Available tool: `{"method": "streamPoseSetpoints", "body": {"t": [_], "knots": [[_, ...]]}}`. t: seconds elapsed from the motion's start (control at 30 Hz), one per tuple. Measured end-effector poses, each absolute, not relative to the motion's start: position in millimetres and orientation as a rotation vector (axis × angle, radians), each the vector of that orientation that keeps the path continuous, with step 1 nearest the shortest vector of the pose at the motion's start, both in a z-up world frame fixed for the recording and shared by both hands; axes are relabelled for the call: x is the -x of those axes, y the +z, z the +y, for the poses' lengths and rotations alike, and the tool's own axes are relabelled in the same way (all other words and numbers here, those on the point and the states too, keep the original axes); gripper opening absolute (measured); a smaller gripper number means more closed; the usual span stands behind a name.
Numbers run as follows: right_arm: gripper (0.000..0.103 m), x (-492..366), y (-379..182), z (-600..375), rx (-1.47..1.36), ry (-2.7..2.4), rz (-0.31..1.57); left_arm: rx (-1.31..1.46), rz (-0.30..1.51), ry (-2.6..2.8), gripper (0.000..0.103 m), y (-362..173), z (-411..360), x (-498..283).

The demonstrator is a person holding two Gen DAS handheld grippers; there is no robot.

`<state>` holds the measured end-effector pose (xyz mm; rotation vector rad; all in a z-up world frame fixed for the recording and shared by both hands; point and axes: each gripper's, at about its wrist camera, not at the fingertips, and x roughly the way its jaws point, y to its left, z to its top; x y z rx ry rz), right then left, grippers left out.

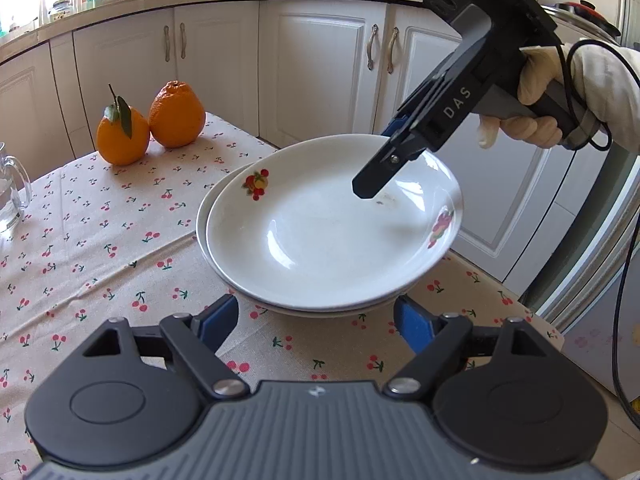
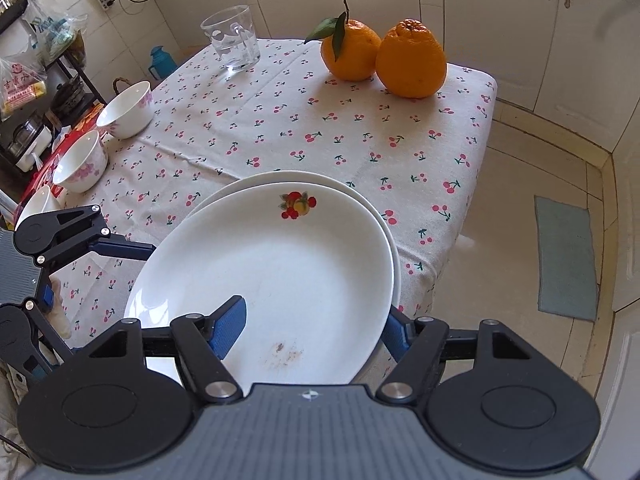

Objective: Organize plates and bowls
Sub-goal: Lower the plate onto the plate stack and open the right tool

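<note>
While the rim of the top plate is straddled by the right tool, no grip is applied: the fingers stand apart, one blue pad over the plate's inside, the other outside and below the rim. The right tool is held by a gloved hand and is pointed steeply downward.

The left tool is likewise open and empty. The opposite edge of the plates is faced by its fingers, with the rim seen just beyond the tips.

The top plate is stacked on a lower plate, slightly off-centre, so that a crescent of the lower rim is exposed. The stack is set near the edge of the bench on the right tool's side, with floor beyond.

Open cloth is left beyond the stack. Two oranges are placed touching at the far corner, a glass mug at the far edge, and two bowls along the remaining edge, well apart from the plates.
</note>
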<state>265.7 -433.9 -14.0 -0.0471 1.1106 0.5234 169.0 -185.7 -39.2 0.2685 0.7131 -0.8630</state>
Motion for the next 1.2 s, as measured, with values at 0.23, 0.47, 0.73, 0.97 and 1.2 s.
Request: {"method": "streamPoseSetpoints", "body": {"t": [0.23, 0.47, 0.73, 0.97, 1.2], "knots": [[0.077, -262.2, -12.4, -432.5, 0.056, 0.504, 1.110, -0.267, 0.701, -0.869, 0.085, -33.7, -178.4, -158.3], [0.077, -258.7, -11.2, -429.7, 0.074, 0.484, 1.113, -0.279, 0.684, -0.879, 0.086, -29.1, -171.9, -147.5], [0.078, -254.1, -11.2, -427.6, 0.086, 0.462, 1.113, -0.277, 0.684, -0.876, 0.086, -27.8, -165.8, -144.5], [0.079, -250.0, -11.5, -427.4, 0.094, 0.447, 1.116, -0.284, 0.677, -0.874, 0.086, -27.0, -163.4, -140.9], [0.079, -243.8, -15.9, -426.9, 0.107, 0.430, 1.128, -0.293, 0.673, -0.876, 0.086, -26.4, -161.5, -136.3]]}}
